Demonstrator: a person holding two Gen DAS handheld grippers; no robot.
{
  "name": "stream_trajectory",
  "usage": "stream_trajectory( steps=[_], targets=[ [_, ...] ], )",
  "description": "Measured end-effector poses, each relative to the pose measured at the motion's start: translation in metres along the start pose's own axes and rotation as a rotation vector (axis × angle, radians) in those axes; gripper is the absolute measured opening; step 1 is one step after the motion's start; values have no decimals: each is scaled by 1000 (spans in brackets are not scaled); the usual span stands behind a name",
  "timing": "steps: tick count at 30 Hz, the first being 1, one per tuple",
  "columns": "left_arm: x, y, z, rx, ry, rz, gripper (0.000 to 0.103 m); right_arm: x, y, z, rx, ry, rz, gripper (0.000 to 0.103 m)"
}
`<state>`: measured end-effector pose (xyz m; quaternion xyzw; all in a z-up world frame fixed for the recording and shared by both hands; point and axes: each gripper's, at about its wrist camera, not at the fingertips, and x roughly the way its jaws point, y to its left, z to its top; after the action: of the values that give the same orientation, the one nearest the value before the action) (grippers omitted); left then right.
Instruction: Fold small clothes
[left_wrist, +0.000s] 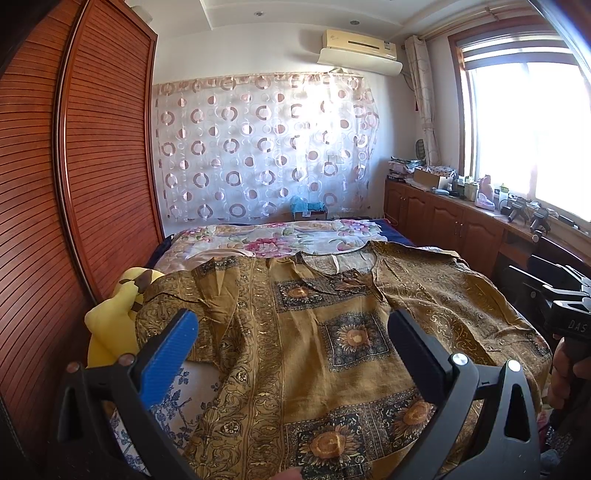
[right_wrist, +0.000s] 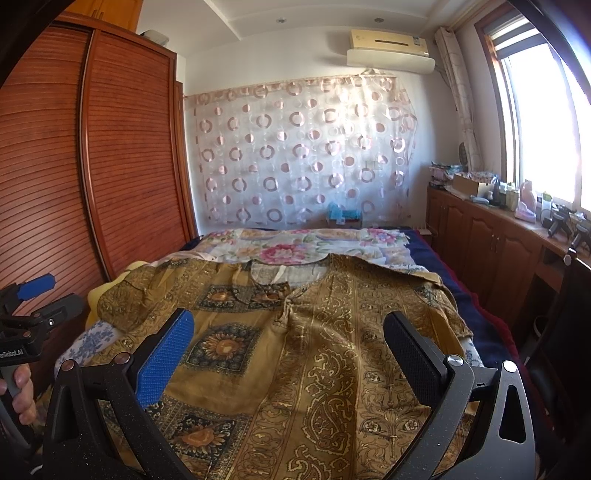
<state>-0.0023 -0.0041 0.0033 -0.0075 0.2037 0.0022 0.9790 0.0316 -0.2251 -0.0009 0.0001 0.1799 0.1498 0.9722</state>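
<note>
I lose the shirt's (left_wrist: 314, 332) hem below both frames, its left sleeve covers part of the yellow cushion (left_wrist: 110, 317), and the counter clutter (right_wrist: 517, 195) is too small to identify.

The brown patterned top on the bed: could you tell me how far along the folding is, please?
Done: the brown patterned top lies spread flat, front up, on the bed. In hand: nothing; the left gripper and right gripper are both open above it. Left: every fold; both sleeves lie out to the sides.
</note>
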Motion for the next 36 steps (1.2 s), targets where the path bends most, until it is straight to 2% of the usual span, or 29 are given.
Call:
stream_trajectory(
  steps=[36],
  targets=[
    [-7, -6, 11, 9, -15, -5, 103, -2, 0, 1, 1, -9, 0, 103]
  ],
)
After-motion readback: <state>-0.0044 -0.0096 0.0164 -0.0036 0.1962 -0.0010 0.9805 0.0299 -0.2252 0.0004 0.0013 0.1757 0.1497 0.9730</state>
